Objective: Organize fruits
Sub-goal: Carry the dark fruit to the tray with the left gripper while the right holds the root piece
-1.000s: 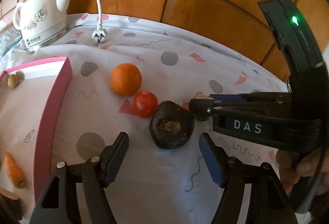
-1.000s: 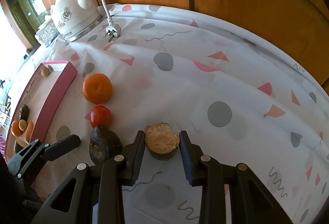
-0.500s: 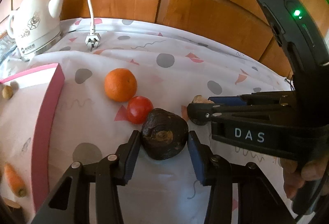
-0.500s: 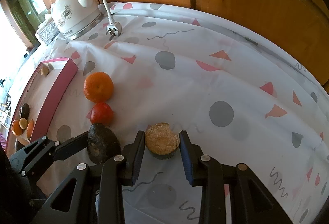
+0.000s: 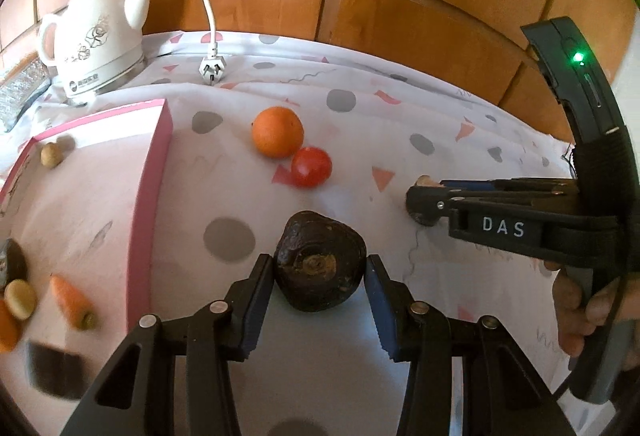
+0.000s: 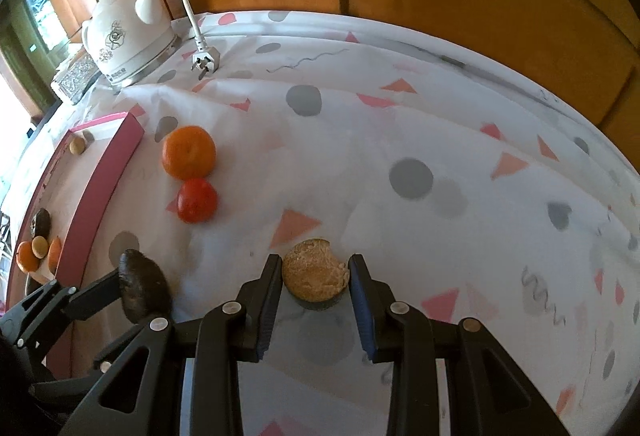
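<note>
My left gripper (image 5: 319,276) is shut on a dark brown avocado (image 5: 320,260) and holds it off the tablecloth, away from the other fruit. The avocado also shows in the right wrist view (image 6: 144,286). My right gripper (image 6: 315,278) is shut on a bitten brown cake (image 6: 315,270). An orange (image 5: 277,131) and a red tomato (image 5: 311,167) lie touching on the cloth; both also show in the right wrist view, the orange (image 6: 189,152) and the tomato (image 6: 197,200). A pink tray (image 5: 147,196) lies to the left.
The tray holds a carrot (image 5: 72,300), a small brown nut (image 5: 52,155) and other pieces at its near end. A white kettle (image 5: 94,48) and its plug (image 5: 211,70) are at the back left. Wooden panels (image 5: 400,16) back the table.
My left gripper closed on the avocado and lifted it back, away from the tomato and toward the tray side. My right gripper stays shut on the cake.
</note>
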Available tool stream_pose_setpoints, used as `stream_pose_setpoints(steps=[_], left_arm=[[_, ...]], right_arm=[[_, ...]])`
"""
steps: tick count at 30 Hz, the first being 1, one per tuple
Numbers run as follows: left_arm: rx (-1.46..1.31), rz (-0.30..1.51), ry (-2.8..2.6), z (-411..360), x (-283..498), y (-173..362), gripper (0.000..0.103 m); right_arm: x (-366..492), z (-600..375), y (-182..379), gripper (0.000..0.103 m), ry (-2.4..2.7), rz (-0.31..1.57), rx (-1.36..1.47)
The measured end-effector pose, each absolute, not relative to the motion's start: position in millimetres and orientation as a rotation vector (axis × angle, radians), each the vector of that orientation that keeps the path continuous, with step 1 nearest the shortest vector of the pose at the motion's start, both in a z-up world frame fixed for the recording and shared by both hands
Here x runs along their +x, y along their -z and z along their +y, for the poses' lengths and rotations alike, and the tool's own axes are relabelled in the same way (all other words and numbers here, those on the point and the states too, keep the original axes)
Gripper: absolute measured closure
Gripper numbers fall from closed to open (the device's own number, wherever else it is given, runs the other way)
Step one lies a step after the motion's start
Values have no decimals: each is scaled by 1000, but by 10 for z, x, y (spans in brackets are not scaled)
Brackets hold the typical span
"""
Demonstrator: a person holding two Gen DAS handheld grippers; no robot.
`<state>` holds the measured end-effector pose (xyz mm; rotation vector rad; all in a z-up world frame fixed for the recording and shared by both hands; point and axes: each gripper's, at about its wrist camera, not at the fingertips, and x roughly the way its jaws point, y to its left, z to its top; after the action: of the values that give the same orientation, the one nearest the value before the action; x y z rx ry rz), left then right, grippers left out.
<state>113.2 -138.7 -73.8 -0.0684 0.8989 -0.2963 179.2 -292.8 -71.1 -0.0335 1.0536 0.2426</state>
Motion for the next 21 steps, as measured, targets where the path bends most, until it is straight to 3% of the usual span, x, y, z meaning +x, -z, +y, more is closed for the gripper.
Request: stream_pose_setpoints(steps=[21], left_arm=[[-12, 868, 344, -1378, 723, 782, 56]], right_arm=[[579, -3013, 792, 69, -75, 904, 71]])
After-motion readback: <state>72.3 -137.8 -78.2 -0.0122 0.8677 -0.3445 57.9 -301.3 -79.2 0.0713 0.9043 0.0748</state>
